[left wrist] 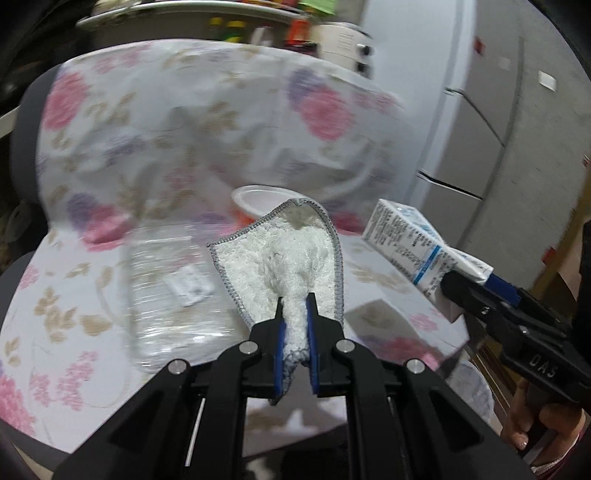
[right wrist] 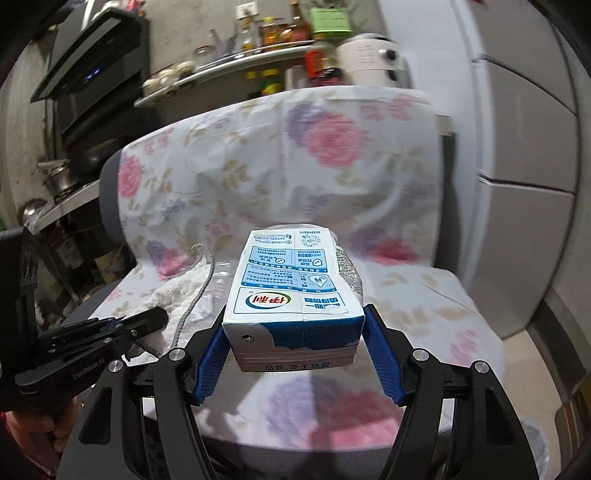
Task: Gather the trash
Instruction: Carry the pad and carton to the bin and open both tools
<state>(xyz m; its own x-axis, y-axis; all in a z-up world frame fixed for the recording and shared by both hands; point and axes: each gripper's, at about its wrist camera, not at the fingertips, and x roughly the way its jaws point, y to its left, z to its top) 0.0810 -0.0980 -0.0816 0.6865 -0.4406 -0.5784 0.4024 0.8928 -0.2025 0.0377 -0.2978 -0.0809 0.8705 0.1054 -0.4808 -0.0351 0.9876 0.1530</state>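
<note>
Floral fabric drapes a chair (right wrist: 258,155) that fills both wrist views, with a shelf of bottles (right wrist: 273,33) along the top of the frame and a grey refrigerator (left wrist: 517,110) at right. At lower centre of the left view, the left gripper (left wrist: 295,332) is clamped nearly closed on a bunched white cloth (left wrist: 291,258) with grey edging. Behind it on the seat lie a crushed clear plastic bottle (left wrist: 173,291) at centre left and a white cup (left wrist: 258,201). At lower centre of the right view, the right gripper (right wrist: 295,354) holds a blue-and-white milk carton (right wrist: 291,295) between 2 widely spread blue pads (right wrist: 384,362).
</note>
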